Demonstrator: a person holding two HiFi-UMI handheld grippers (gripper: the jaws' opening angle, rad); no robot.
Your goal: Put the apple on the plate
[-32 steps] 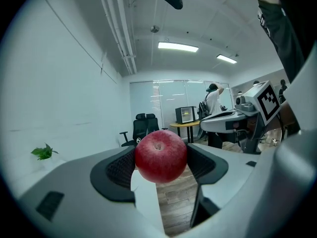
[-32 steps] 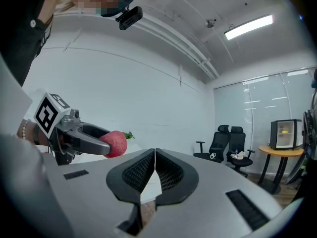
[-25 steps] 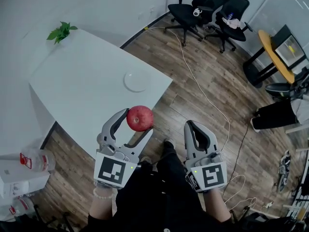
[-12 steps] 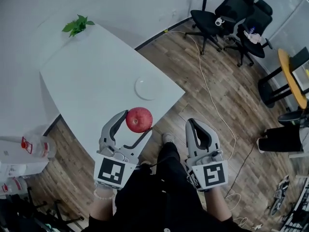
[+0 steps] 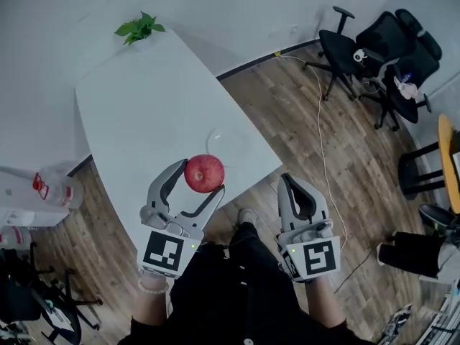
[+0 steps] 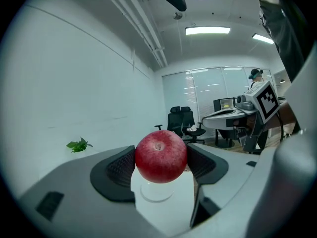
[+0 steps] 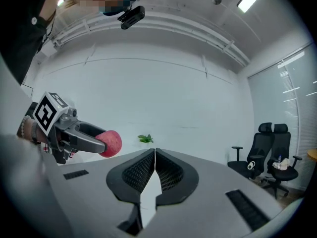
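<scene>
Head view: left gripper (image 5: pixel 202 179) clamped on red apple (image 5: pixel 205 171), near side of white plate (image 5: pixel 234 138) on desk (image 5: pixel 144 113); right gripper (image 5: pixel 288 184) closed, empty. Best centred over plate, lowered, then released.

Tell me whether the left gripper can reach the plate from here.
Probably yes: the left gripper, shut on the apple, hovers just short of the plate, with only bare table between them.

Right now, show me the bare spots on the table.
The table is bare from the plant at its far corner down to the plate, and along its whole left side. The only busy spot is the near right edge, where the plate lies and the left gripper holds the apple.
</scene>
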